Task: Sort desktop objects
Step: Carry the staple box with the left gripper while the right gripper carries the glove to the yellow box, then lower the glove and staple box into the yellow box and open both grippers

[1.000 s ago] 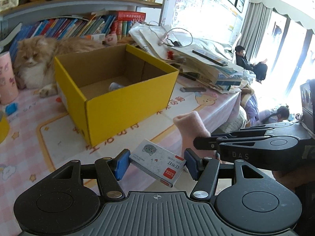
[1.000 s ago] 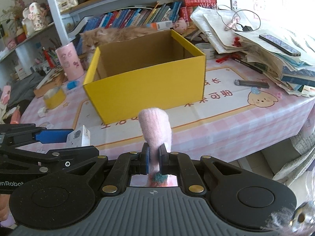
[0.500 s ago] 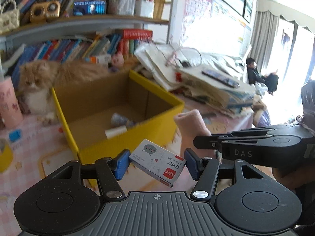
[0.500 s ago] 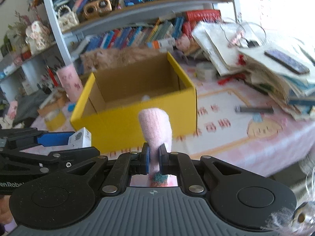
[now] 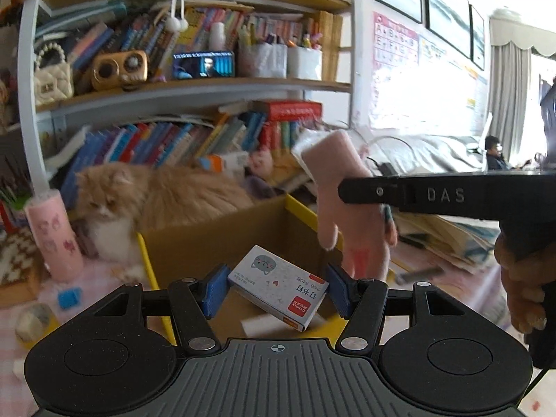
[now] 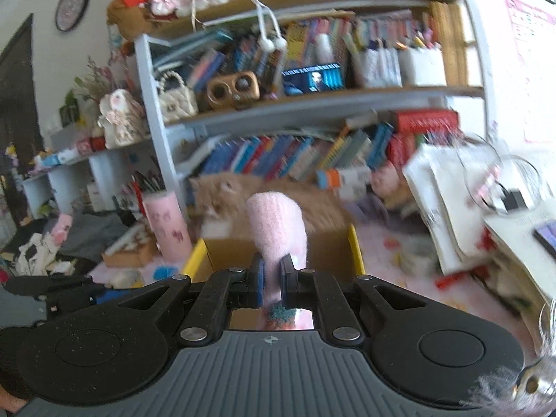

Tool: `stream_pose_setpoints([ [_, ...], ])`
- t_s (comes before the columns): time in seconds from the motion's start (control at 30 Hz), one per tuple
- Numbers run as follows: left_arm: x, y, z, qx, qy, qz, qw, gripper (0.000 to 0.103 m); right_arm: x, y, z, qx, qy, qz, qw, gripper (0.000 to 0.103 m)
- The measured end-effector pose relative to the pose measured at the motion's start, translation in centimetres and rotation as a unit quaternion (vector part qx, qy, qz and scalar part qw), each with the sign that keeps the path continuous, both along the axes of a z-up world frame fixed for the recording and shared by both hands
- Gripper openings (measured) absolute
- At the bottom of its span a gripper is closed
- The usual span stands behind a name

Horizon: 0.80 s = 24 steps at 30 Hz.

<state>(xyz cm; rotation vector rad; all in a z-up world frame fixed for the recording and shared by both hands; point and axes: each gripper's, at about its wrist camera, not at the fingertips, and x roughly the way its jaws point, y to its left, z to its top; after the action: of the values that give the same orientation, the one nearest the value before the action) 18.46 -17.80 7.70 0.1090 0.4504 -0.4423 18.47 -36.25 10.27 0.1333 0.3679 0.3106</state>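
Behind the yellow box (image 5: pixel 222 243) lies a cat (image 5: pixel 156 194); left tongs (image 5: pixel 276 290) pinch a staple box (image 5: pixel 278 286), right tongs (image 6: pixel 271 279) a pink sock (image 6: pixel 278 232).

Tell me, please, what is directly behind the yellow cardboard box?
A fluffy orange cat lies behind the yellow box, with shelved books beyond; the box wall covers its lower body.

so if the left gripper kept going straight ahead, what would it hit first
Probably the inside of the yellow box: the left gripper, shut on the staple box, points down into it. Depth is unclear.
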Motion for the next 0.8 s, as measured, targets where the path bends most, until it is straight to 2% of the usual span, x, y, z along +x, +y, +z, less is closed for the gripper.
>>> stream_pose_setpoints([
  [0.13,2.3,0.1,0.4,0.018,-0.016,0.021,0.9995,0.060,2.7,0.2,0.9,-0.007,-0.019,0.019,1.000,0.008],
  [0.3,5.0,0.0,-0.6,0.037,-0.002,0.041,0.9985,0.060,6.0,0.4,0.4,-0.001,-0.008,0.033,0.999,0.008],
  [0.6,7.2,-1.4,-4.8,0.098,0.063,0.036,0.9925,0.061,10.2,1.9,-4.9,-0.008,0.097,0.063,0.993,0.008],
  [0.8,7.7,-1.8,-6.2,0.116,0.093,0.034,0.9883,0.061,11.0,2.5,-7.8,-0.007,0.149,0.068,0.987,0.008],
])
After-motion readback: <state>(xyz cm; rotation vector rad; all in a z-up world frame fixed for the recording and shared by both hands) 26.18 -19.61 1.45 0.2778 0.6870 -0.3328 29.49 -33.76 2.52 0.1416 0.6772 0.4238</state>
